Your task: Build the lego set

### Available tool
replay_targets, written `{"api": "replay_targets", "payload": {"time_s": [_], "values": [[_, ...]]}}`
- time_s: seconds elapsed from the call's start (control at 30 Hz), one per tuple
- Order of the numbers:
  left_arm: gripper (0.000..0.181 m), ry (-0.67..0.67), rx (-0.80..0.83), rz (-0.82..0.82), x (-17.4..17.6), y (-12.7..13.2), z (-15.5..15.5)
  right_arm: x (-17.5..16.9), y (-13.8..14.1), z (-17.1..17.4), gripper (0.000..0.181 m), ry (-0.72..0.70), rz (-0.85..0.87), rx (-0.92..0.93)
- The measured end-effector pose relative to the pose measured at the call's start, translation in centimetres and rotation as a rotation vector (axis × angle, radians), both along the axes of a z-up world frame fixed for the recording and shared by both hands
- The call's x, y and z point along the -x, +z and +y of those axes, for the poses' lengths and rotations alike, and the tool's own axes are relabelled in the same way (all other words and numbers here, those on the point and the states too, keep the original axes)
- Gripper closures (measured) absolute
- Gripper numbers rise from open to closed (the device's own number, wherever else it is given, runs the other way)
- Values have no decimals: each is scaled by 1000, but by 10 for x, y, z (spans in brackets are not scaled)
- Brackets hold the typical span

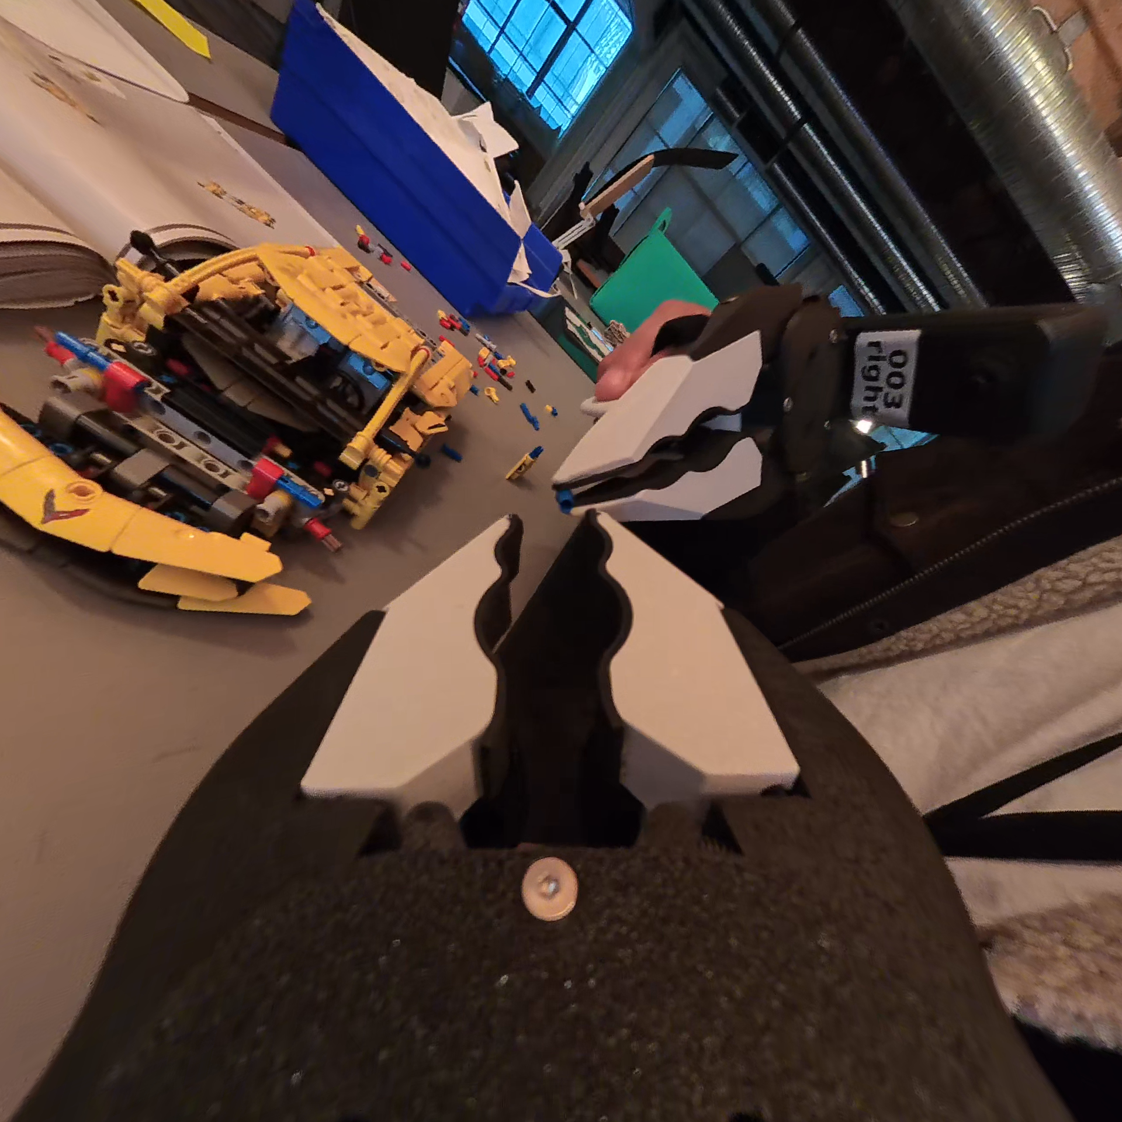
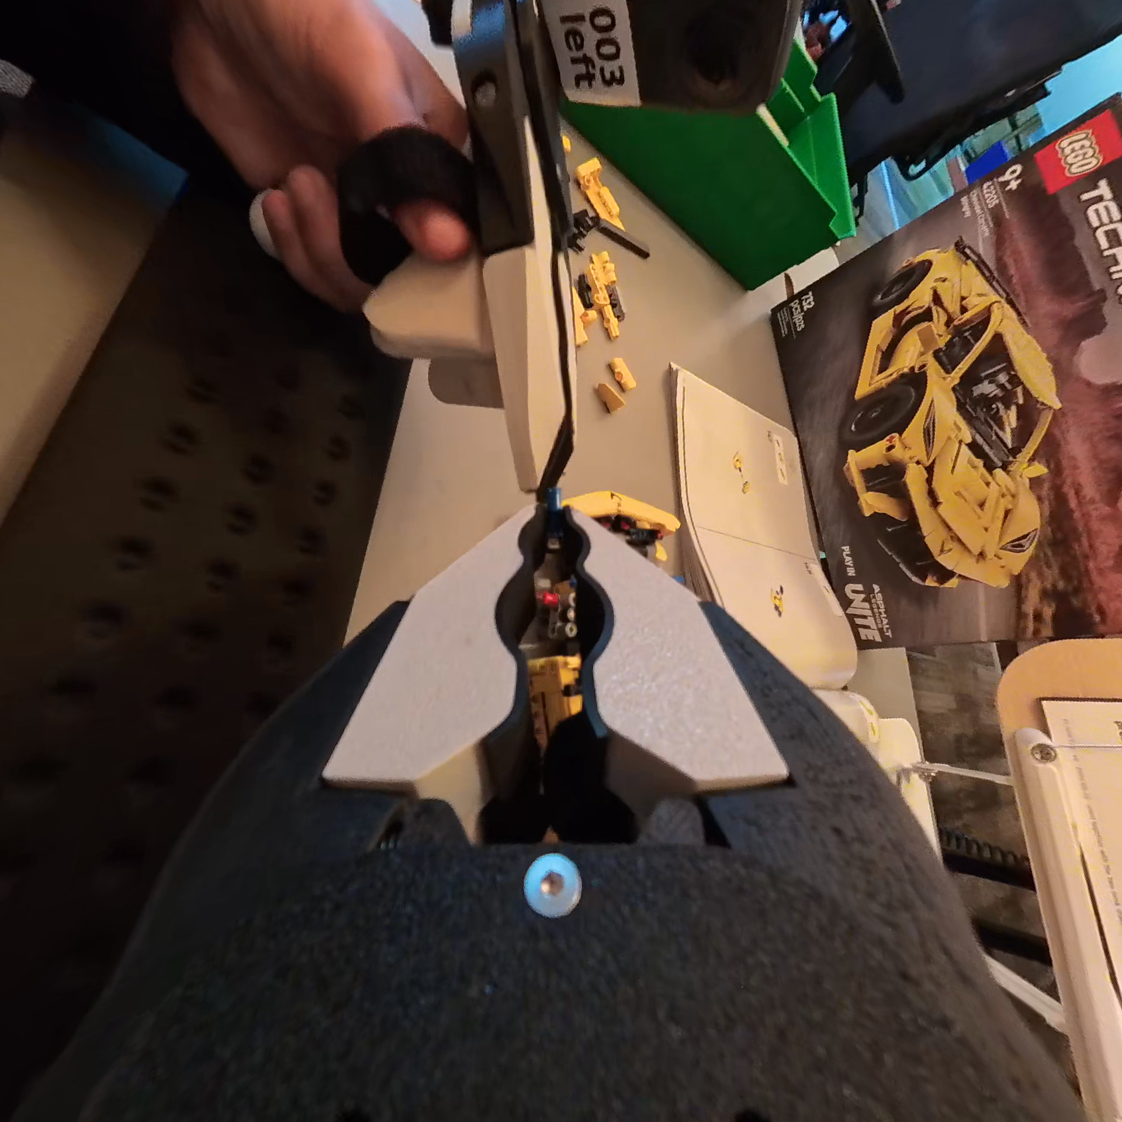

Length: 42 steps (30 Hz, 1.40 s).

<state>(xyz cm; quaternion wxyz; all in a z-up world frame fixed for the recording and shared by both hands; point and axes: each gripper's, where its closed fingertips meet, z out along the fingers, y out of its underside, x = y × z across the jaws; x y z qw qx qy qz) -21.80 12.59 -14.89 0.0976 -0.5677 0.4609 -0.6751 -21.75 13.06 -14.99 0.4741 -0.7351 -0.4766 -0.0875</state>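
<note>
Above the grey tabletop, the two hand-held grippers meet tip to tip. The right gripper, black-bodied with white finger shells, is pressed together on a small blue plastic peg, which sticks out just past its tips; the right wrist view shows the same blue peg pinched between the closed fingertips. The left gripper has its jaws spread a little, with a narrow gap between the tips and nothing visible between them, and those tips sit just beside the blue peg. In the right wrist view the left gripper comes down from above, seen edge-on, its tip nearly touching the peg's end, and a person's hand with a black strap over one finger holds it.

To the left on the table rests the partly built yellow and black toy car, with red, blue and grey parts exposed along its side. Small loose pieces are scattered near it. An open instruction booklet lies behind the car, beside the dark printed set box picturing a yellow car. A blue plastic bin and a green plastic bin stand farther back.
</note>
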Motion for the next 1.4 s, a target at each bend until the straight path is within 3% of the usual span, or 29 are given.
{"api": "replay_targets", "payload": {"time_s": [0.27, 0.43, 0.67, 0.83, 1.0, 1.17, 1.4], "values": [[161, -35, 53, -25, 2, 5, -3, 7, 0, -3, 178, 35, 18, -16], [175, -67, 68, -15, 7, 4, -7, 13, -1, -2, 177, 79, 5, -75], [178, -159, 223, -116, 17, 25, -13, 21, 23, -12, 177, 92, 297, -129], [178, -227, 329, -163, 25, 36, -13, 28, 25, -17, 160, 138, 365, -108], [178, -277, 302, -149, 27, 34, -23, 31, 26, -18, 178, 157, 331, -130], [177, -277, 288, -140, 26, 32, -25, 29, 24, -20, 178, 151, 294, -117], [177, -211, 214, -149, 20, 29, -23, 25, 19, -18, 179, 98, 373, 52]]}}
